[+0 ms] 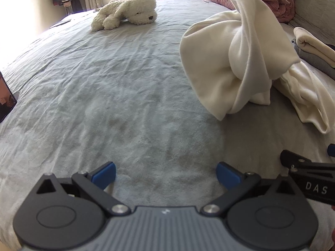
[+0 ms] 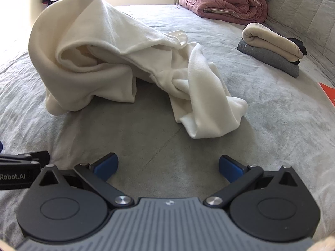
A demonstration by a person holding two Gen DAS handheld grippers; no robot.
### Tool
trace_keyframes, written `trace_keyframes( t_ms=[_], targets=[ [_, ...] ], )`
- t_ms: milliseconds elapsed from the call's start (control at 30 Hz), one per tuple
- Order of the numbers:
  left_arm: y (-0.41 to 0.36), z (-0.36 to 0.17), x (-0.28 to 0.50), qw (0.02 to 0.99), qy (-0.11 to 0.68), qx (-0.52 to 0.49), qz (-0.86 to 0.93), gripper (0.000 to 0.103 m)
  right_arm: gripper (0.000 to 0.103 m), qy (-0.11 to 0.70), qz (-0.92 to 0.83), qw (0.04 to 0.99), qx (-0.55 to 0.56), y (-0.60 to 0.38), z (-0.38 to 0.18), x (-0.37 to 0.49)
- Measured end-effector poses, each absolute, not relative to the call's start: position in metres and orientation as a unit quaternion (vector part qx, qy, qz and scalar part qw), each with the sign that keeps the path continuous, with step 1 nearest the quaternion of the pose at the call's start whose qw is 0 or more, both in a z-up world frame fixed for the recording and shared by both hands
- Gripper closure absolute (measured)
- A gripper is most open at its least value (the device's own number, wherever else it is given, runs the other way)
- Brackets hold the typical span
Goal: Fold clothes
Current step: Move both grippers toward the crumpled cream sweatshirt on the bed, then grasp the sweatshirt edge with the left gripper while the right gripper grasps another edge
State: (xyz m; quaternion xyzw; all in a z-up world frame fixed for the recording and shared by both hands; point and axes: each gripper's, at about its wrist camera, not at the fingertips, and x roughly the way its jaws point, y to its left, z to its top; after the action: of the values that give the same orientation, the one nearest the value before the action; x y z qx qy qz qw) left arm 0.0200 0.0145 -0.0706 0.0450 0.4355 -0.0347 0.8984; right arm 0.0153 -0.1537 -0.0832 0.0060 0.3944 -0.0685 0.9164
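Observation:
A crumpled cream garment (image 2: 117,62) lies in a heap on the grey bed cover (image 2: 146,146); in the left wrist view the garment (image 1: 240,62) is at the right. My right gripper (image 2: 168,167) is open and empty, just in front of the garment's near edge. My left gripper (image 1: 166,175) is open and empty over bare cover, left of the garment. The right gripper's body shows at the left wrist view's right edge (image 1: 309,177).
A stack of folded clothes (image 2: 272,50) sits at the right. A pink quilt (image 2: 226,2) and pillows lie at the back. A white plush dog (image 1: 125,13) lies far on the bed. A dark screen (image 1: 6,98) is at the left edge.

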Motion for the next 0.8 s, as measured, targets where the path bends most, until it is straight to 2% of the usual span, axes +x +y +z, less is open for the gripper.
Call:
trace_keyframes(
  t_ms=[233, 500, 700, 800],
  targets=[
    [0.031, -0.041, 0.022, 0.910, 0.406, 0.021, -0.078, 0.000, 0.000, 0.368, -0.045, 0.929, 0.007, -0.166, -0.060, 0.016],
    [0.047, -0.010, 0.036, 0.916, 0.377, -0.060, -0.123, 0.001, 0.003, 0.345, -0.004, 0.934, 0.092, -0.191, -0.030, 0.023],
    [0.028, 0.005, 0.048, 0.908, 0.358, -0.106, -0.187, 0.001, 0.003, 0.342, 0.008, 0.936, 0.081, -0.185, -0.019, 0.020],
    [0.014, 0.011, 0.053, 0.914, 0.343, -0.105, -0.191, 0.005, 0.003, 0.352, 0.010, 0.933, 0.077, -0.188, -0.022, 0.021]
  ],
)
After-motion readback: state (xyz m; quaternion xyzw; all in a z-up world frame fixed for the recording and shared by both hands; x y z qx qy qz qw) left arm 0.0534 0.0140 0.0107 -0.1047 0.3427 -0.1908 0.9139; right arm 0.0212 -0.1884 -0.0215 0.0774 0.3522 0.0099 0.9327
